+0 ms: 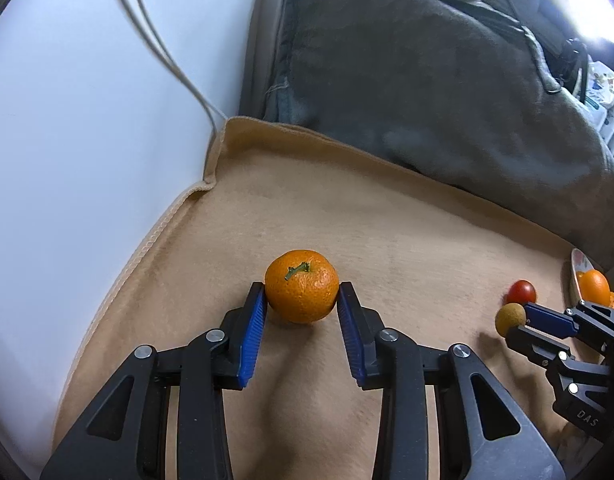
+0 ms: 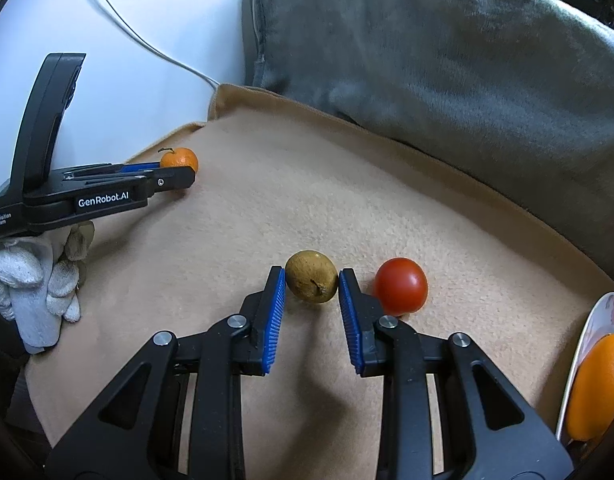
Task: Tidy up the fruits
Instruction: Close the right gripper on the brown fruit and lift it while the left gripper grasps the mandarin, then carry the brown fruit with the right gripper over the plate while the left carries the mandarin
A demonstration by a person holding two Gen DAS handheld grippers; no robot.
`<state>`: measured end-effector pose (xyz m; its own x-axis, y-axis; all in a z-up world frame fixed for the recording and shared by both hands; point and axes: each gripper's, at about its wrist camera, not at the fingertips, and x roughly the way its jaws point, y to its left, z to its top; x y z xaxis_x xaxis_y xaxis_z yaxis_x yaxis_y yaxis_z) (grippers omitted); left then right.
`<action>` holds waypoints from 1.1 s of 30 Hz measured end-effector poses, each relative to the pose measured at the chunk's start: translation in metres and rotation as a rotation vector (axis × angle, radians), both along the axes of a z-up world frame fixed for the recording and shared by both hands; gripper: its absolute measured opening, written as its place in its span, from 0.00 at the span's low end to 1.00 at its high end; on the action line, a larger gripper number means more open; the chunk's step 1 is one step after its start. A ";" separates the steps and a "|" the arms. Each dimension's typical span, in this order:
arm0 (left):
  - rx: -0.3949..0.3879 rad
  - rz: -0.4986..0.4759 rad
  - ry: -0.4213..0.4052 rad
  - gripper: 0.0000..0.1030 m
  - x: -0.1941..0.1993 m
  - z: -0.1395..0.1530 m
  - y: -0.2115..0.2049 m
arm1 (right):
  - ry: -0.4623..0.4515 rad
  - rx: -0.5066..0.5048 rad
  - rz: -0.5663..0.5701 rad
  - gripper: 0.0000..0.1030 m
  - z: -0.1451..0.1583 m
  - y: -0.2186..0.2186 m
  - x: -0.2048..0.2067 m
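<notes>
A mandarin (image 1: 301,286) with a green stem lies on the tan blanket (image 1: 407,232). My left gripper (image 1: 302,300) straddles it, blue pads touching or nearly touching both sides. It also shows in the right wrist view (image 2: 180,159). A small brown-green round fruit (image 2: 311,276) lies between the pads of my right gripper (image 2: 311,280), the right pad touching it and the left just off it. A red tomato (image 2: 401,286) lies just right of the right finger. Both fruits rest on the blanket.
A white floral plate (image 2: 599,320) at the right edge holds an orange (image 2: 599,384). A grey cushion (image 2: 447,60) borders the blanket at the back. A white wall with a cable (image 1: 167,52) is on the left. A white-gloved hand (image 2: 35,276) holds the left gripper.
</notes>
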<state>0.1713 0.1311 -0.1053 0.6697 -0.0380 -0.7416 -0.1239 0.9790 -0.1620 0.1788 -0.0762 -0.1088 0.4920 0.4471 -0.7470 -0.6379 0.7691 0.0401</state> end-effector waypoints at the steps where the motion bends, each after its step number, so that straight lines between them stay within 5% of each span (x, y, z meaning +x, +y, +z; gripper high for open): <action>1: 0.003 -0.004 -0.005 0.33 -0.002 0.002 -0.002 | -0.004 0.004 0.000 0.28 0.002 -0.001 -0.002; 14: 0.002 -0.073 -0.091 0.33 -0.039 0.037 -0.039 | -0.039 0.062 -0.025 0.28 0.026 -0.027 -0.023; 33: -0.020 -0.238 -0.162 0.33 -0.057 0.064 -0.126 | -0.112 0.138 -0.165 0.28 0.062 -0.121 -0.057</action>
<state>0.1146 0.0049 -0.0412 0.7503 -0.2217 -0.6229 0.1378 0.9739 -0.1806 0.1218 -0.1968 -0.0473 0.6431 0.4483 -0.6209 -0.5107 0.8552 0.0885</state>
